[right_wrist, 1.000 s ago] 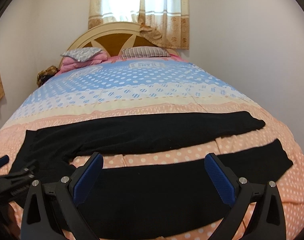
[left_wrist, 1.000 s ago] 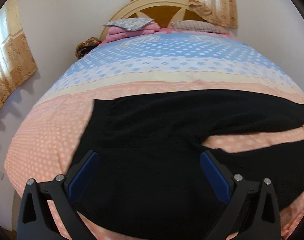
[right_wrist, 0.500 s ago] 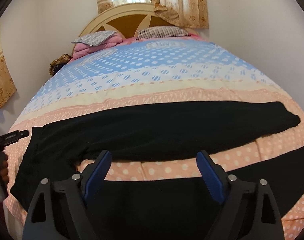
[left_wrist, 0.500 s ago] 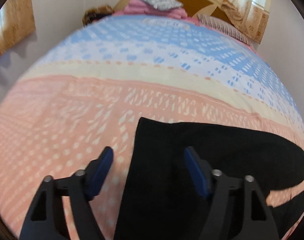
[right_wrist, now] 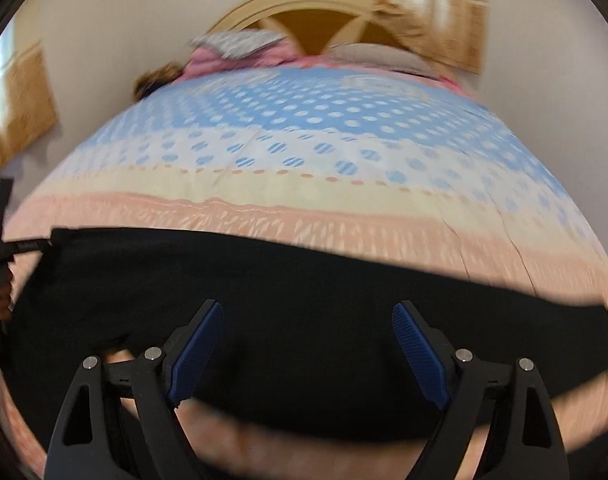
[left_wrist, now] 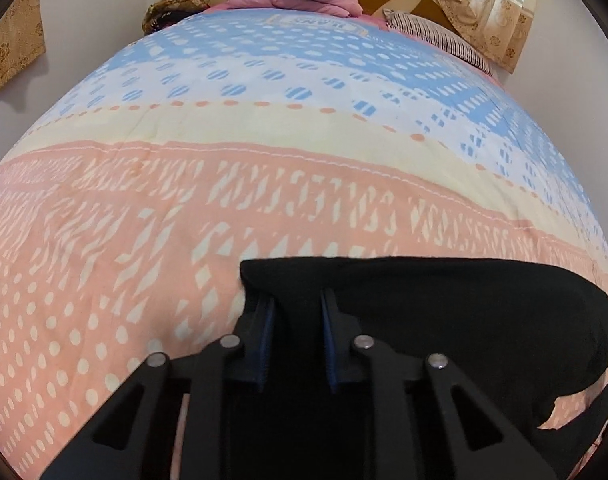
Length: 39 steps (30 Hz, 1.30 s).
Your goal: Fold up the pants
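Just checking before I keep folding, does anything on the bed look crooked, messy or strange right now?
Nothing stands out. The black pants lie spread across the bed cover. The left tool is shut on their corner, and the right tool hangs open above them. The right view is blurred.

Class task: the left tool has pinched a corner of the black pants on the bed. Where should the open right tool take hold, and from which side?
Judging by pose, the right tool should take the near edge of the pants, coming low from the foot of the bed. The fabric lies flat, so a thin edge fits between the pads. The left tool holds the far waist corner.
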Available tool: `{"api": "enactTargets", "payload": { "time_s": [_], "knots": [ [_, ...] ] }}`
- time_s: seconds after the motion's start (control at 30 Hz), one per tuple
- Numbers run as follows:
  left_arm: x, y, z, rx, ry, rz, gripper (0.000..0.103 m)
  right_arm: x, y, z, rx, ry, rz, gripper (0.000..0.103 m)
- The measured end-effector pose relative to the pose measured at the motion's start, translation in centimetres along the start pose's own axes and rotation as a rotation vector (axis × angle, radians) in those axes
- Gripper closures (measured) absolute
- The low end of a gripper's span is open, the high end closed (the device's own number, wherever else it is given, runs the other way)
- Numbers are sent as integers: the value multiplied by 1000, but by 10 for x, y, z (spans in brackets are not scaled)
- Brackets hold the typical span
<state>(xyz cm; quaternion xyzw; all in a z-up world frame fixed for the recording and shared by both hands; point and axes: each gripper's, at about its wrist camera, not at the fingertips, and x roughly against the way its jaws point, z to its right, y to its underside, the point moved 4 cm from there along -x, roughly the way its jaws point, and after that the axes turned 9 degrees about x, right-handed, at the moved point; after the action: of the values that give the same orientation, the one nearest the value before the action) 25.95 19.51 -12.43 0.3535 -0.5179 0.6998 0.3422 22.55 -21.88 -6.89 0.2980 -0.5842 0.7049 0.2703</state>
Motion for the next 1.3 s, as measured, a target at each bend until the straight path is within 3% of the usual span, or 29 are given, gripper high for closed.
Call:
{"api": "enactTargets", "payload": {
  "time_s": [0.03, 0.1, 0.23, 0.27, 0.37, 0.4, 0.47, 0.5, 0.53, 0.57, 0.7, 0.93, 1.1, 1.3],
  "knots": [
    [-1, -1, -1, -3, -4, 1, 80, -12, -6, 4, 30, -16, -21, 28],
    [-2, -3, 0, -4, -14, 4, 77, -37, -16, 11, 72, -52, -71, 31],
    [-12, -14, 3, -2, -23, 10, 64, -80, -25, 17, 181, -129, -174, 31],
    [-14, -16, 3, 1, -22, 13, 56, -86, -23, 17, 197, -152, -196, 31],
    [-20, -23, 3, 13, -33, 23, 53, -92, -19, 23, 177, -221, -213, 32],
    [-20, -24, 4, 9, -35, 30, 55, -91, -19, 25, 166, -234, -216, 38],
    [-21, -24, 6, -1, -36, 45, 61, -87, -19, 22, 181, -256, -218, 66],
    [-20, -24, 6, -7, -37, 50, 70, -82, -20, 18, 189, -271, -211, 91],
    [-18, -24, 7, -16, -22, 52, 76, -79, -21, 16, 193, -268, -209, 96],
    [-16, -24, 9, -20, -2, 50, 81, -75, -21, 13, 209, -244, -205, 97],
    [15, -27, 10, -11, 38, 136, 82, -48, -26, 2, 252, -173, -131, 98],
    [102, -9, -6, -5, 142, 323, 82, 72, -16, -15, 236, -178, 106, 98],
    [142, 38, -28, -9, 185, 393, 81, 137, 41, -42, 264, -184, 183, 98],
    [147, 109, -53, -34, 159, 376, 81, 153, 126, -74, 258, -194, 148, 98]
  ]
}}
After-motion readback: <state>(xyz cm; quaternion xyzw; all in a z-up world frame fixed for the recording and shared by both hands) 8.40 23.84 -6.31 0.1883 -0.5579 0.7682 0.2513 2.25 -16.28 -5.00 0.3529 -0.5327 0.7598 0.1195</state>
